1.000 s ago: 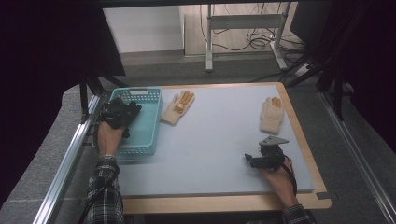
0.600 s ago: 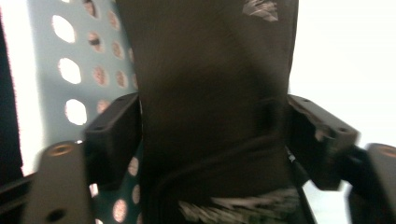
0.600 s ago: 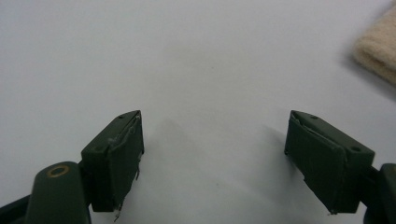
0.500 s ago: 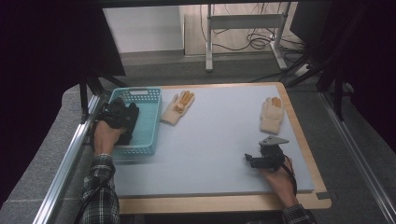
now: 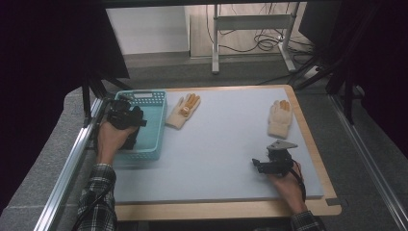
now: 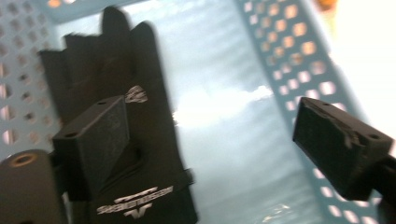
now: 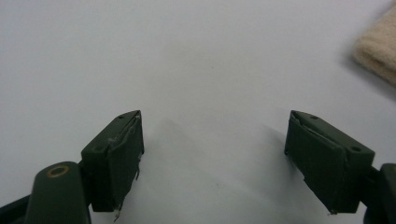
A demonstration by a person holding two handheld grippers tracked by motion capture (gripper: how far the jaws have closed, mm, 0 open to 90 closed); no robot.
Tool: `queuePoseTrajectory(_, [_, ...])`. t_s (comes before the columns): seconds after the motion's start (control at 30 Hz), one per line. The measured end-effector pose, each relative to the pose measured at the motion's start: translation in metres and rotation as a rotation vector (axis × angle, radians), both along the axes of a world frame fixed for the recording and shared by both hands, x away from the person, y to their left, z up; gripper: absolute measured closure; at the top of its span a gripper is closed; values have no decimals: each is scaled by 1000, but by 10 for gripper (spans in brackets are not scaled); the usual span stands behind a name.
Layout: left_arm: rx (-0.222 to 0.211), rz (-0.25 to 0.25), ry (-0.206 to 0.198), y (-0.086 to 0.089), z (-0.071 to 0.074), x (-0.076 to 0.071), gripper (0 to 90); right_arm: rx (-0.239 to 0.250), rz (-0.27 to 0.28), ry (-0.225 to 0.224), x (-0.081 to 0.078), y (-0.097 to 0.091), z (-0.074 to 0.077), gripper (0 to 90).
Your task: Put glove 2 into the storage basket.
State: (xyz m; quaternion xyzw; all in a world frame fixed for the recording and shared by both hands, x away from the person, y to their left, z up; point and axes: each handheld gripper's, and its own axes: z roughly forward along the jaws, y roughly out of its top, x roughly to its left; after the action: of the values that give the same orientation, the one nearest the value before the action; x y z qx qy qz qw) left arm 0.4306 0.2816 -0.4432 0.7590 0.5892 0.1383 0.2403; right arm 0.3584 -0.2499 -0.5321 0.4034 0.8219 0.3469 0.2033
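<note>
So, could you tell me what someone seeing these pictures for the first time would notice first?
Probably the teal basket at the mat's left edge, with a black glove lying flat inside it under the left gripper, whose jaws have just been opening and stand apart with nothing gripped. Next, two cream gloves on the grey mat: one beside the basket, the other at the far right, beyond the open right gripper.

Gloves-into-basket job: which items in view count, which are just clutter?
In the job:
- black glove, lying in the basket
- teal basket
- cream glove beside the basket
- cream glove at right
- left tongs, open

Lying about:
- cables on the floor
- metal stand
</note>
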Motion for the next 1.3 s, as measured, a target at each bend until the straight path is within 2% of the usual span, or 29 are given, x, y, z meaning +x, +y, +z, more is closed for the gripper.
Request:
queuePoseTrajectory(0.07, [-3,-30,-30,-12,5,-1,169,0,0,0,0,0,0,194])
queuePoseTrajectory(0.13, [-6,-38,-40,-15,6,-2,201,0,0,0,0,0,0,193])
queuePoseTrajectory(0.17, [-13,-61,-60,-21,7,-5,219,0,0,0,0,0,0,193])
queuePoseTrajectory(0.23, [-16,-76,-70,-25,8,-6,244,0,0,0,0,0,0,194])
queuePoseTrajectory(0.37, [-55,-146,-118,-41,9,-19,244,0,0,0,0,0,0,193])
queuePoseTrajectory(0.4, [-55,-146,-118,-41,9,-19,243,0,0,0,0,0,0,193])
queuePoseTrajectory(0.47, [-60,-195,-155,-52,9,-26,236,0,0,0,0,0,0,194])
queuePoseTrajectory(0.53, [-65,-216,-170,-60,9,-29,242,-1,0,0,0,0,0,193])
queuePoseTrajectory(0.63, [-77,-239,-175,-69,9,-31,287,0,0,0,0,0,0,194])
queuePoseTrajectory(0.67, [-92,-263,-181,-78,8,-32,311,-1,0,0,0,0,0,193])
queuePoseTrajectory(0.7, [-92,-263,-181,-78,8,-32,330,-1,0,0,0,0,0,193])
queuePoseTrajectory(0.8, [-117,-303,-187,-99,4,-27,398,0,0,0,0,0,0,193])
queuePoseTrajectory(0.87, [-112,-314,-177,-112,1,-21,441,0,0,0,0,0,0,193])
queuePoseTrajectory(0.93, [-110,-314,-171,-116,-1,-19,478,1,0,1,0,0,0,193])
queuePoseTrajectory(1.0, [-83,-292,-158,-135,-8,-5,524,1,0,1,0,0,0,193])
queuePoseTrajectory(1.07, [-82,-277,-151,-139,-10,0,556,1,0,1,0,0,0,193])
queuePoseTrajectory(1.2, [-48,-195,-112,-153,-27,25,593,2,1,2,0,0,0,191])
queuePoseTrajectory(1.3, [8,-150,-94,-158,-37,36,595,3,2,3,0,0,0,189])
